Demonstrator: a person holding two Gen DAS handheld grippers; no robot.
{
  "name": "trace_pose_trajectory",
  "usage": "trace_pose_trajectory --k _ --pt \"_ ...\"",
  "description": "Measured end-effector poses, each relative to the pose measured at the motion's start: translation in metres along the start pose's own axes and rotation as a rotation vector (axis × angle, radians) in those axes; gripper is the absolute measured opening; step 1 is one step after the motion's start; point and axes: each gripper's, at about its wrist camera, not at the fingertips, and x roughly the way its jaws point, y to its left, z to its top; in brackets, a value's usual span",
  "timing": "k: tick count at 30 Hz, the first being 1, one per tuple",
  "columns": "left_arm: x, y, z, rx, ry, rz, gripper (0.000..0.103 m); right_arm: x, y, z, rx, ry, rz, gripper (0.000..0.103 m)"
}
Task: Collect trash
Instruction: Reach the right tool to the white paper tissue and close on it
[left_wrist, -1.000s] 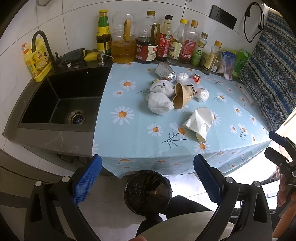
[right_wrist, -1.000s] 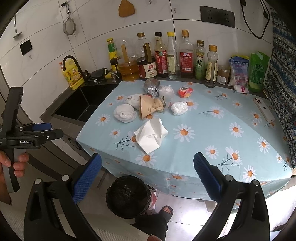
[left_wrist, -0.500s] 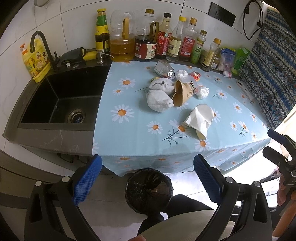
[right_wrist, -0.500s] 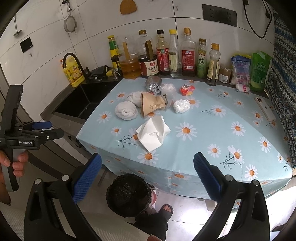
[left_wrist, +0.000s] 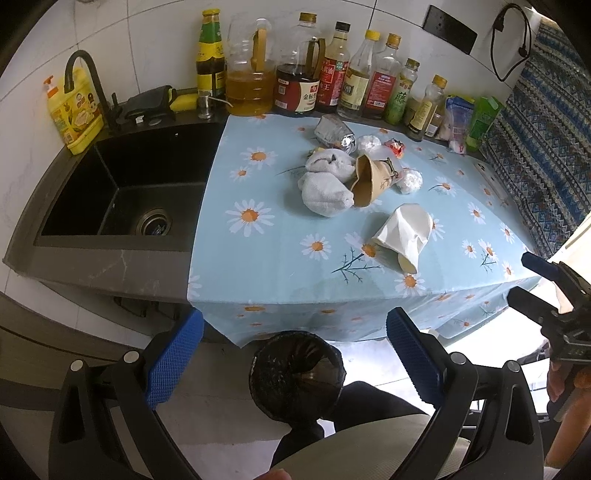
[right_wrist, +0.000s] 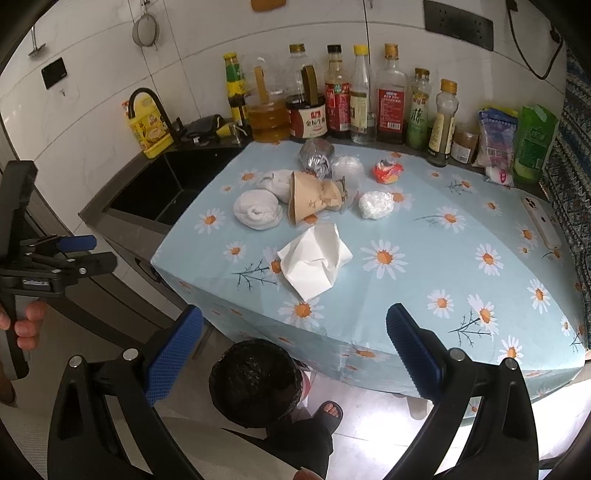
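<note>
Left wrist view, we hold our left gripper (left_wrist: 294, 360) wide open and empty above the round black-lined trash bin (left_wrist: 296, 373), crumpled white paper (left_wrist: 402, 236) near the blue daisy tablecloth (left_wrist: 258, 258) edge, our right gripper (right_wrist: 294, 360) wide open too, brown paper cup (right_wrist: 314, 201) lying among white wads.

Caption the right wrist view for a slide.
Open right gripper above a black-lined bin, facing crumpled white paper on the daisy tablecloth.
</note>
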Motion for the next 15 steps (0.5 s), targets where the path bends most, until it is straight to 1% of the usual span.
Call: trace_pose_trajectory --k 3,6,10,15 --pt "0.003 0.005 -0.003 -0.014 0.011 -0.014 0.096 0.01 0.001 0.0 -0.005 0.015 0.005 0.098" --pt "0.009 0.007 -0.005 -0.024 0.036 -0.055 0.096 0.021 0.006 0.001 -0.042 0.016 -0.021 0.098" --pt "0.015 0.008 -0.009 -0.013 0.045 -0.06 0.096 0.04 0.012 0.004 -0.089 0.047 -0.012 0.098" --pt "0.025 0.017 -0.013 -0.048 0.071 -0.067 0.096 0.066 0.019 0.01 -0.148 0.078 -0.036 0.098"
